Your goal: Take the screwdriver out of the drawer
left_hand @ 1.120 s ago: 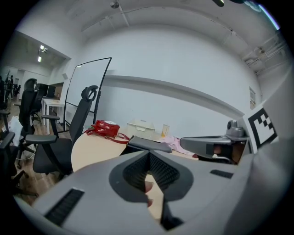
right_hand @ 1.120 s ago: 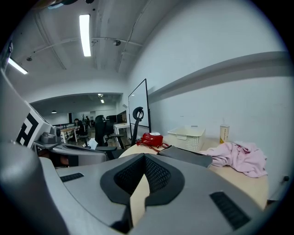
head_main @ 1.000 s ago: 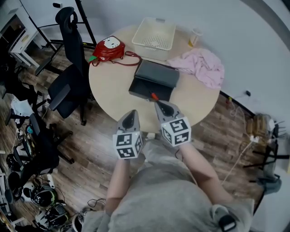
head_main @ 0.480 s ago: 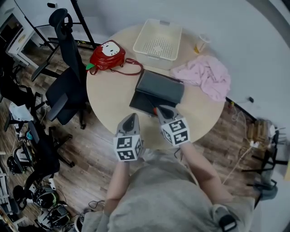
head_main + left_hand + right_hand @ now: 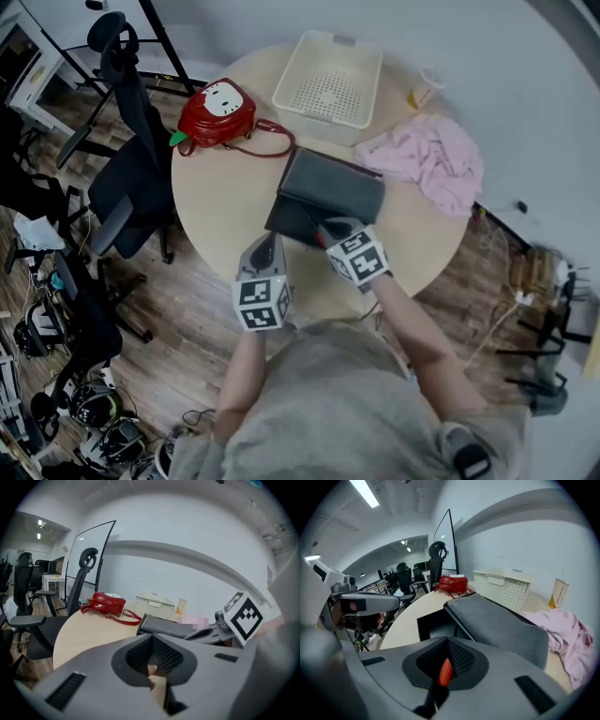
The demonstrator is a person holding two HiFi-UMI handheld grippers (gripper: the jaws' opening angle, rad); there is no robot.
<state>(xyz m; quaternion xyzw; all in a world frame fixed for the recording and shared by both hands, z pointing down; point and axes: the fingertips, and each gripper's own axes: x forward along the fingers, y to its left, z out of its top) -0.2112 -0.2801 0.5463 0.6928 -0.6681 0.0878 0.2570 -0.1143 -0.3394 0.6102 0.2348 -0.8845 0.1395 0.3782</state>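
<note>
Right claw [image 5: 442,682] clamped, screwdriver [image 5: 446,671] between jaws

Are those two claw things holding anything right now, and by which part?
The right gripper is clamped on the screwdriver, by its orange-red end, apparently the handle. The left gripper holds nothing.

Head cam: high up, facing steeply down, far enough off to take in whole round beige wooden table [image 5: 225,202]. Left gripper [image 5: 271,242] cam: low at near table rim, looking nearly level across the top; right gripper [image 5: 330,227] cam: closer in, tilted down over dark grey flat drawer box [image 5: 342,180]. Shared by all 3: that box, red rounded bag [image 5: 217,112], cream perforated plastic basket [image 5: 330,80]; pink crumpled cloth [image 5: 433,159] clear only in head & right gripper views.
</note>
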